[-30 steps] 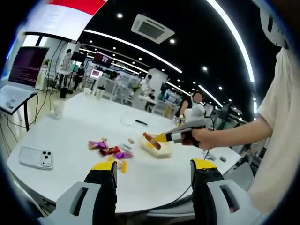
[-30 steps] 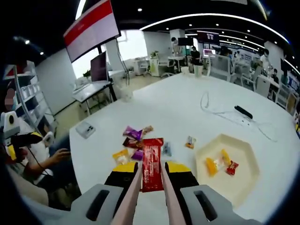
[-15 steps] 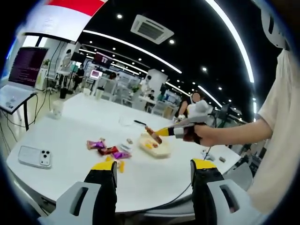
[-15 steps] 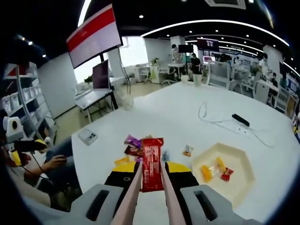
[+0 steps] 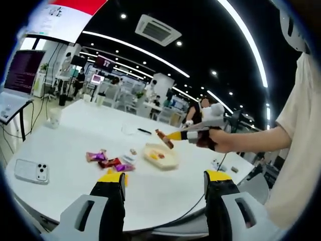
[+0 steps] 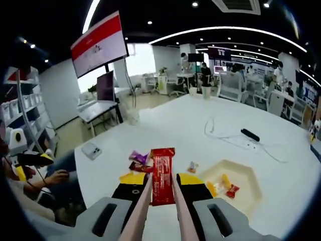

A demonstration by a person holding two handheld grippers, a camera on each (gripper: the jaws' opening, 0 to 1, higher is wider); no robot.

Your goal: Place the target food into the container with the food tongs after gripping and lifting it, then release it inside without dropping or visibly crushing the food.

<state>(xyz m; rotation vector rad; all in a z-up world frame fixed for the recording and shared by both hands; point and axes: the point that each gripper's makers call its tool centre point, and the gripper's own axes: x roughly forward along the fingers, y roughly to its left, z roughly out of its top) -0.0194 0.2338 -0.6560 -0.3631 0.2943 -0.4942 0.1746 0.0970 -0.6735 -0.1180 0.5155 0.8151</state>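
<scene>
1. hiding the near ends of the pink food tongs [image 6: 146, 201] between the right gripper [image 6: 161, 182] jaws; clamping them there, and pinching through them a red wrapped snack bar [image 6: 162, 175] standing lengthwise and raised off the table.
2. showing the left gripper [image 5: 163, 179] with jaws spread wide and nothing between them.
3. lying well below the bar, at about 4 o'clock in the right gripper view, the hexagonal cream container [image 6: 239, 187] holding a few small wrapped sweets [image 6: 224, 186], too small to read.
4. cutting off part of the loose candy pile [image 6: 138, 161] at 10 o'clock behind the yellow jaw tip.
5. leaving broad bare white table [image 6: 190, 130] around the container, apart from a black cable [image 6: 220, 134] at 1 o'clock and a phone [image 5: 31, 171] near the table edge at 9 o'clock in the left gripper view.
6. reaching in from 3 o'clock in the left gripper view, the person's hand [image 5: 213, 140] holding the right gripper level, with the bar above the container.
</scene>
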